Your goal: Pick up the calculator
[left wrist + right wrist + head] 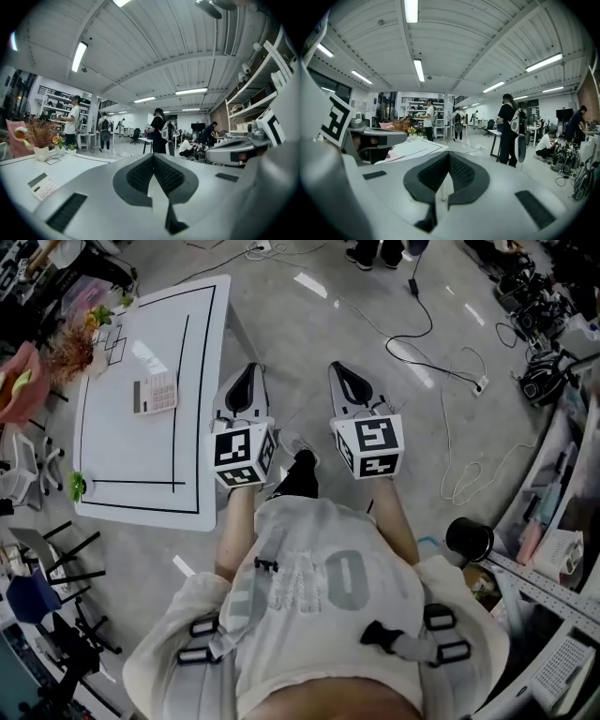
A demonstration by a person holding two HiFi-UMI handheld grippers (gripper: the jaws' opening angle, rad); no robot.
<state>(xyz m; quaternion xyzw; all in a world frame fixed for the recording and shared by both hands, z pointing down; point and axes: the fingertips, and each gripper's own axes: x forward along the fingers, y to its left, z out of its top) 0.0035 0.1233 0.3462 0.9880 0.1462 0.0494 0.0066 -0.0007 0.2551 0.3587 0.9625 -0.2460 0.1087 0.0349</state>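
The calculator [155, 393] is pale with a dark display and lies on the white table [141, 474] at my left. In the left gripper view the calculator [42, 185] shows low at the left on the table [79, 164]. My left gripper [246, 373] hangs over the floor just right of the table's edge, apart from the calculator, its jaws shut and empty [153, 157]. My right gripper [343, 373] is held beside it further right, also shut with nothing between its pads [449, 157]. Both point level, away from me.
A pot of dried flowers [73, 345] and a small green plant [77, 486] stand on the table's left side. A pink chair [21, 381] is beyond it. Cables [441, 362] run over the floor ahead. A black bin [469, 540] stands at my right. People [158, 131] stand further off.
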